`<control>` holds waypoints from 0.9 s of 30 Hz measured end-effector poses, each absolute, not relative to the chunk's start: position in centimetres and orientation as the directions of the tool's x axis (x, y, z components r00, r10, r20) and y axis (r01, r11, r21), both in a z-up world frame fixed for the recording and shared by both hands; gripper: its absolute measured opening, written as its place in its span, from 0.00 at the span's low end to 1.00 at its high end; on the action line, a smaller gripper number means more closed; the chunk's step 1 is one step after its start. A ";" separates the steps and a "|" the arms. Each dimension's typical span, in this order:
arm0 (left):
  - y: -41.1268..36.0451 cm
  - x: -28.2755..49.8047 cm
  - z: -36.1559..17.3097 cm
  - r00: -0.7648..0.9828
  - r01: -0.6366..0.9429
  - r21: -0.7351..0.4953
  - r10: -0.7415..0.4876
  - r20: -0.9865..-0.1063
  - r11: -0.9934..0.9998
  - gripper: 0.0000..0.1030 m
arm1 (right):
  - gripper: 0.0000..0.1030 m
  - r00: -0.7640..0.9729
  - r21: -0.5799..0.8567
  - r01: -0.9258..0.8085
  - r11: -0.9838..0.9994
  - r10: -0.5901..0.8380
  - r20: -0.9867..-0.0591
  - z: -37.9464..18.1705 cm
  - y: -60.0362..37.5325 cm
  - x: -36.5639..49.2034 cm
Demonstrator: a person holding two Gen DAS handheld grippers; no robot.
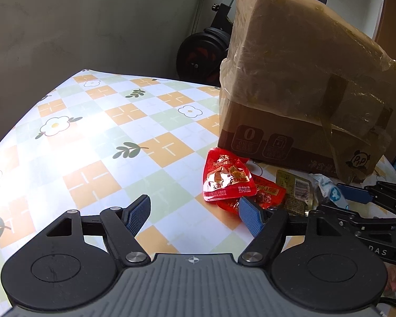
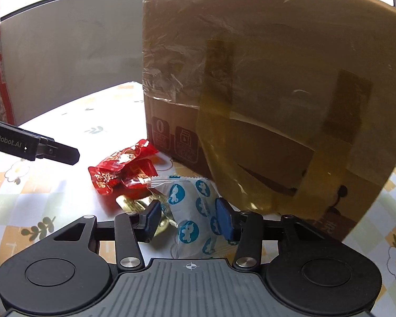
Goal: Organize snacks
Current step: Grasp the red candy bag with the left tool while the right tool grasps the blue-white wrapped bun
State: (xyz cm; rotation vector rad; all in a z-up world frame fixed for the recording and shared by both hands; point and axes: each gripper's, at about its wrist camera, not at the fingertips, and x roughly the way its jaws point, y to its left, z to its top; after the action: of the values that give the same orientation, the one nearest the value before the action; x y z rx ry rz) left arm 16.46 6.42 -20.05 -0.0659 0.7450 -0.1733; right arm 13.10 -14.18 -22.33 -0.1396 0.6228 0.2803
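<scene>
Your right gripper straddles the white packet with blue roundels, jaws partly closed to either side of it; from the right wrist view the pads look not yet pressed on the wrapper, so you have it framed, not held. The step in hand reads as the pick of this packet from the small heap of snacks lying on the checked tablecloth at the foot of the taped cardboard box. Your left gripper hangs about half open and empty above the cloth, its right pad near the red packets, which overlap one another; the gold packet lies between the red ones and the white one. The next move likely calls for you to close on the white packet, then lift it clear without dragging the gold one tucked beside your left finger. Room is tight to the right, where the box wall stands just beside the heap; the cloth to the left lies open, though the table's far edge curves off toward the wall
</scene>
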 end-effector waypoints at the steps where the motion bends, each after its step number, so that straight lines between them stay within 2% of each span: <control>1: 6.3 16.5 -20.1 0.719 0.135 -0.121 -0.181 -0.671 0.984 0.74 | 0.41 0.781 -0.043 -0.294 0.955 0.214 -0.587 -22.4 -14.4 12.7; 12: 3.8 18.5 -19.9 0.727 0.167 -0.096 -0.188 -0.661 0.981 0.74 | 0.40 0.829 0.138 -0.113 0.984 0.170 -0.533 -22.5 -19.1 10.8; 14: 3.8 19.6 -20.0 0.728 0.165 -0.113 -0.198 -0.656 0.980 0.66 | 0.40 0.827 0.135 -0.116 0.984 0.171 -0.535 -22.7 -19.1 10.9; 16: 3.6 20.7 -20.2 0.732 0.155 -0.109 -0.188 -0.655 0.982 0.63 | 0.41 0.826 0.125 -0.119 0.985 0.168 -0.538 -22.8 -18.8 11.1; 22: 2.8 22.4 -21.3 0.712 0.184 -0.138 -0.229 -0.663 0.973 0.64 | 0.41 0.825 0.126 -0.119 0.985 0.168 -0.540 -23.2 -18.6 11.5; 27: 2.2 22.4 -22.3 0.715 0.160 -0.079 -0.170 -0.678 0.984 0.64 | 0.41 0.824 0.125 -0.119 0.985 0.168 -0.541 -23.1 -18.6 11.4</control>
State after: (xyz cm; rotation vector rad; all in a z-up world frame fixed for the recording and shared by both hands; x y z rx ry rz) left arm 22.38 2.22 -22.32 -0.0147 0.7528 -0.1829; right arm 11.43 -18.63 -23.06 0.0868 0.5826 0.1528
